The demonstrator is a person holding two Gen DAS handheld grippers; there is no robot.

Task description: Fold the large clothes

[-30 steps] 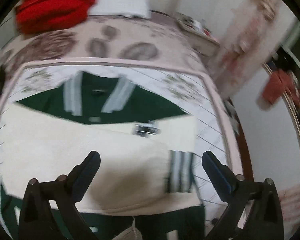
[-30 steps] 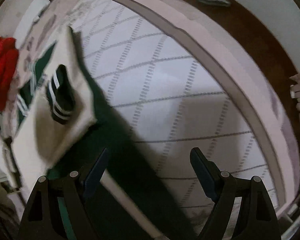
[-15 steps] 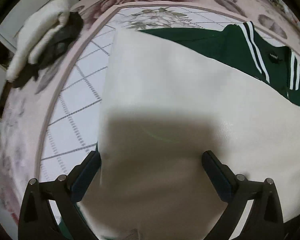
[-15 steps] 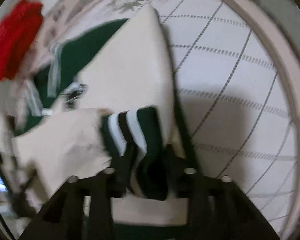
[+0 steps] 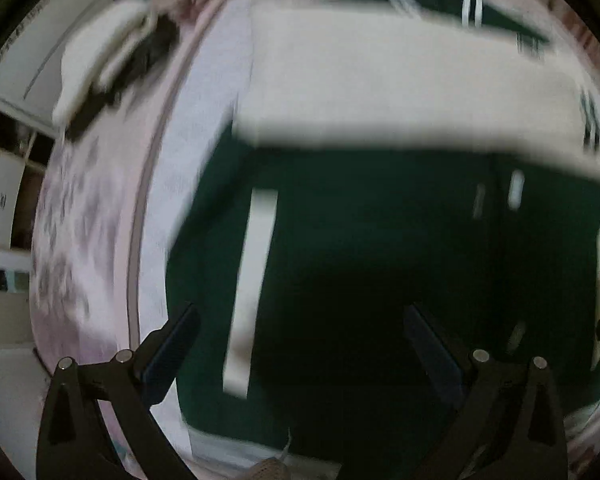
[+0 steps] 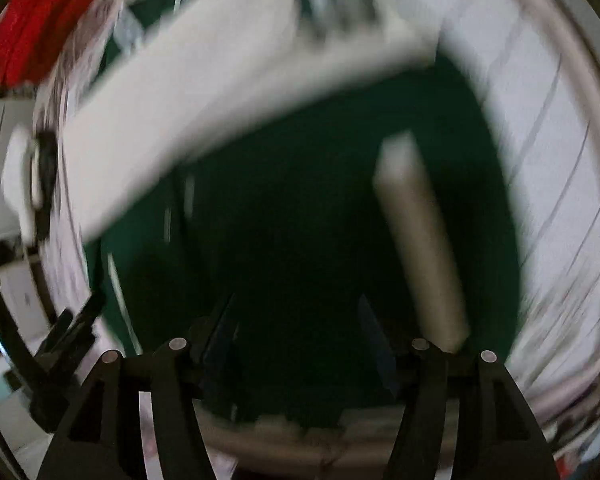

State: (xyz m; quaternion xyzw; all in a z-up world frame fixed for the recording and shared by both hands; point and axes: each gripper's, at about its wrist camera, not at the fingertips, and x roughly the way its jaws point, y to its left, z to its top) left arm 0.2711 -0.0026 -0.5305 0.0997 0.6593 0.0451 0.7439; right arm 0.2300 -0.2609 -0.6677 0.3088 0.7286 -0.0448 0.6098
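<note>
Both pictures are smeared by motion, so fine detail is lost.

The dark green jacket with cream sleeves (image 5: 364, 264) lies spread on the white quilted bedspread with grey diamond stitching (image 5: 204, 128), filling the middle of the left wrist view. Its cream sleeves are folded across the chest as one broad pale band (image 5: 400, 80) in the upper half of that frame, and a cream stripe (image 5: 252, 280) runs down the green body at centre left. The left claw (image 5: 300, 344) hangs over the lower green cloth with its jaws wide apart and nothing between them.

Only this view shows the cream and black bundle of folded cloth (image 5: 112, 60) clearly, at upper left on the flowered border of the bedspread, with white cupboards (image 5: 4, 200) at the far left edge.

The right wrist view shows the same jacket (image 6: 300, 220) from the other side, the cream band (image 6: 228, 92) slanting from lower left to upper right. The right claw (image 6: 296, 344) is over the green hem, its jaws partway apart and opening, gripping nothing. A red bundle of cloth (image 6: 40, 28) sits plainly at upper left here. The other claw's dark frame (image 6: 56, 348) shows at lower left, and the bedspread (image 6: 548, 168) fills the right side.
</note>
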